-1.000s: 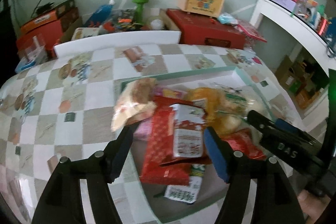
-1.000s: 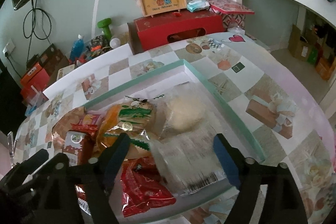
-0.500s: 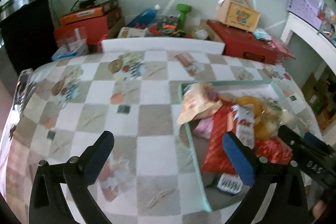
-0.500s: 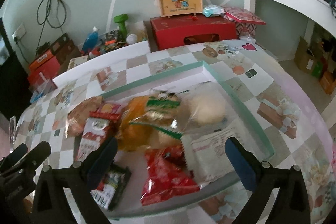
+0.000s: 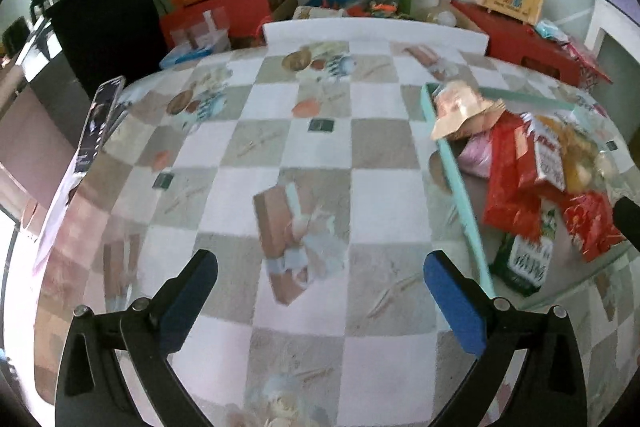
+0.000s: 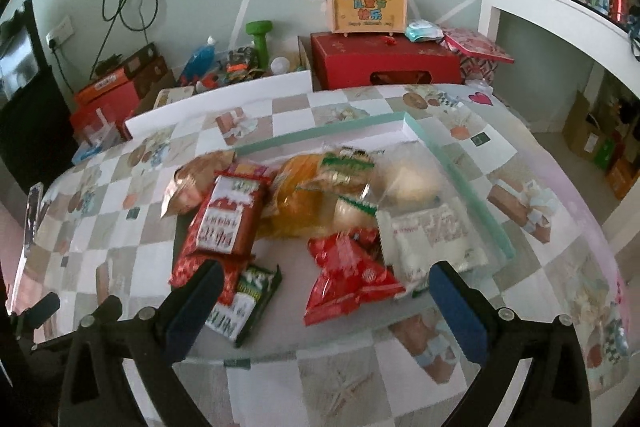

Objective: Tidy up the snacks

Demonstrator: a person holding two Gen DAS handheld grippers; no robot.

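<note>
A checkered surface [image 5: 304, 155] fills the room's middle, covered in a cloth of beige and white squares. On it sits a shallow tray [image 6: 472, 187] with a mint-green rim, and the snacks lie heaped inside it: a tan bag [image 6: 196, 183] at the far left corner, a red packet with a white label [image 6: 226, 223] beside it, an orange bag [image 6: 308, 199] in the centre, a pale round bun [image 6: 408, 183] in clear wrap, a white packet [image 6: 432, 239], a red pouch [image 6: 348, 275] at the near edge and a small green packet [image 6: 244, 303] next to it.

The left gripper [image 5: 320, 287] hangs over bare cloth well left of the tray, its jaws wide apart with nothing between them. The right gripper [image 6: 326, 301] hovers over the tray's near edge, jaws likewise spread wide and empty, above the red pouch and green packet without touching them. Both pairs of jaws have just been opening
</note>
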